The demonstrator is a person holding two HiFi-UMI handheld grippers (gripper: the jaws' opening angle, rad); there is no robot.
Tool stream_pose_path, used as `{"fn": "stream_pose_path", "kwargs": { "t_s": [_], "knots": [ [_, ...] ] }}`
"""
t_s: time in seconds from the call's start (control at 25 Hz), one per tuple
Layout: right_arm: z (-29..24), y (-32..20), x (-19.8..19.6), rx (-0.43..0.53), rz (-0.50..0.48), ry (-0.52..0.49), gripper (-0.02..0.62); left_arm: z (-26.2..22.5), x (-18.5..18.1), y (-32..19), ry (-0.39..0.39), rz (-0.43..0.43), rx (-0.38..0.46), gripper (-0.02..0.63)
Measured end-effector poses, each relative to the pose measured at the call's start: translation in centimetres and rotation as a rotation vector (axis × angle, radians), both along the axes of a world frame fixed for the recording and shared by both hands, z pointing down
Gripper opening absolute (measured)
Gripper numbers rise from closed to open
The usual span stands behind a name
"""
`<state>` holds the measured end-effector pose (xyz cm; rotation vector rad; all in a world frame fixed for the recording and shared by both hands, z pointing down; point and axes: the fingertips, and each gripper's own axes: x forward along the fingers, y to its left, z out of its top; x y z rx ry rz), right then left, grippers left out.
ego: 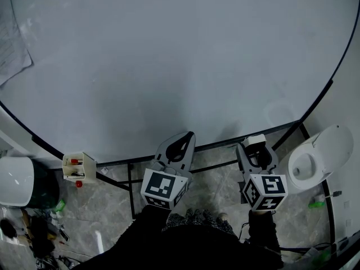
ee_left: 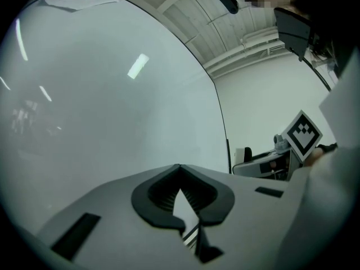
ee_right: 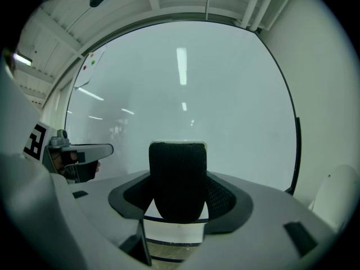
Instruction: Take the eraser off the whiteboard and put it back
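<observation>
Black felt filled the right gripper view: the eraser [ee_right: 177,179] sat clamped upright between the jaws of the right gripper [ego: 256,149], its white back towards the whiteboard [ego: 169,66]. I judged the first half of the job done, since the eraser was off the board and in my grip. Pressing it back onto the surface and letting go was left to do. From the head view the eraser hung at 4 o'clock, just below the board's dark lower edge and seemingly clear of it, though I could not tell how close.

My left gripper [ego: 181,145] waited at 6 o'clock with its jaws together on nothing, beside the right one but apart from it.

For room, the board face was wide and bare across the whole upper field, so almost any spot above the lower edge would have taken the eraser. A sheet of paper [ego: 14,49] was pinned at 10 o'clock, well away from my reach. The edges I would have minded were the dark frame running along the bottom and curving up at 3 o'clock, and the black stand bars [ego: 130,190] below it over the tiled floor. A small marker holder [ego: 77,166] hung off that frame at 8 o'clock, well clear of both grippers. A white rounded object [ego: 315,156] stood near the right gripper at 3 o'clock; I could not tell what it was.
</observation>
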<state>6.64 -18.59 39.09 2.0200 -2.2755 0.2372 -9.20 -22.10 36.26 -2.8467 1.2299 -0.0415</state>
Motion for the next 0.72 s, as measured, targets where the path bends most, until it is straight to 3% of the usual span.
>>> {"fn": "stream_pose_path", "kwargs": {
  "t_s": [0.72],
  "knots": [
    [-2.4, 1.9, 2.0, 0.052, 0.084, 0.018, 0.265, -0.7, 2.0, 0.2, -0.040, 0.078, 0.048, 0.006]
  ]
}}
